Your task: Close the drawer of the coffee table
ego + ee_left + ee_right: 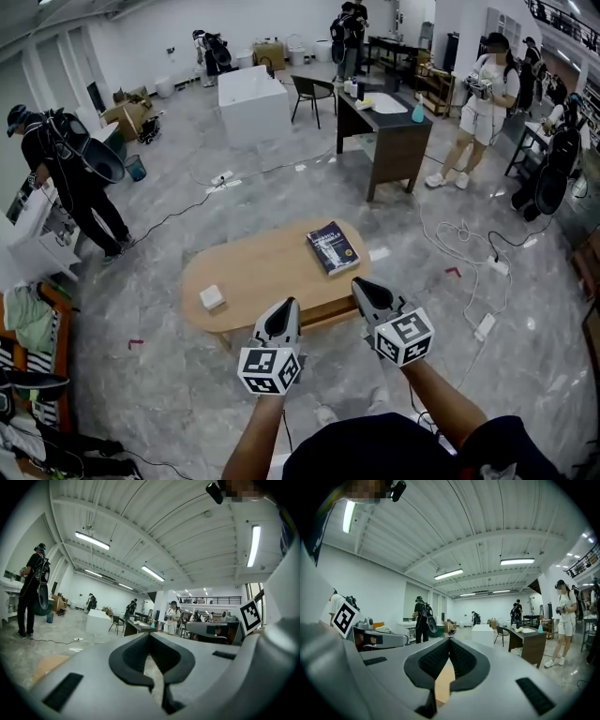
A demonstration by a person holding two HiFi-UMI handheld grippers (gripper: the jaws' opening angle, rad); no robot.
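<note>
- The low oval wooden counter (pixel 264 270) stands on the grey marble floor just ahead of the person. A dark book (pixel 332 247) lies towards its right end and a small white box (pixel 212 296) near its left.
- The drawer (pixel 323 311) shows only as a brown strip under the counter's near edge, between the two tools. It seems to stand slightly proud of the top, so I judge it open, though how far cannot be told from above.
- The left tool (pixel 288 304) hangs over the near edge, its two halves brought together with nothing between them. Its own view (pixel 150 636) shows the dark pads meeting at the tip, with only the room beyond.
- The right tool (pixel 360 282) is just to the right, slightly farther in over the counter, likewise pressed together and empty. Its own view (pixel 450 642) shows a sliver of wood through the gap below the tip.
- Both tools point forward and a little up, neither touching the drawer.
- Together, the tips make blunt pushers, which suits a push better than a grip. Flanking the drawer front would let the push stay even.
- The next move probably means lowering both to the drawer face and pressing away from the person. An off-centre push could skew the drawer.
</note>
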